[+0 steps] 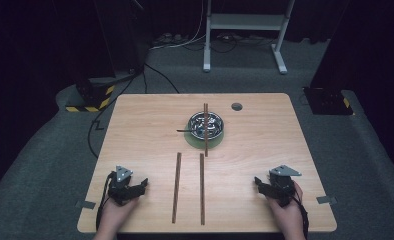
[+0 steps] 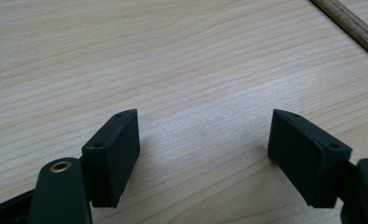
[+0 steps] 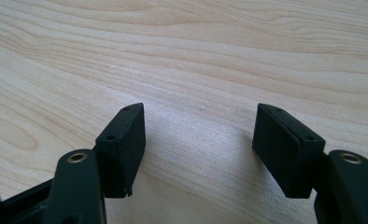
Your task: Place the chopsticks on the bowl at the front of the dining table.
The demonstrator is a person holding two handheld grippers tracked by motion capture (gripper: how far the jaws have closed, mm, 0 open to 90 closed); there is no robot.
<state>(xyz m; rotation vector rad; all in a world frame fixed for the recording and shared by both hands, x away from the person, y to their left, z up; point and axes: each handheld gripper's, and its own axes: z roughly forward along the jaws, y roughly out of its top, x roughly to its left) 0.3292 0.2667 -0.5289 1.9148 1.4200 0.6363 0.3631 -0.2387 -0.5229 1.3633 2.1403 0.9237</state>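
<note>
Wooden sticks, two of them, lie side by side between my grippers, long axes running away from me; the left stick [image 1: 176, 187] sits nearer my left gripper [image 1: 144, 183], the right stick [image 1: 202, 188] farther from my right gripper [image 1: 257, 181]. Both grippers rest on the table [image 1: 135, 130] with jaws spread, holding nothing. A third stick [image 1: 205, 129] lies across the metal bowl [image 1: 206, 124] beyond.

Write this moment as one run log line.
left gripper: open, empty | right gripper: open, empty | two sticks on table | third stick across bowl

A lab: black drapes [image 1: 45, 45], hazard-striped base [image 1: 91, 97], floor cables [image 1: 185, 42], wooden table [image 1: 265, 145].
</note>
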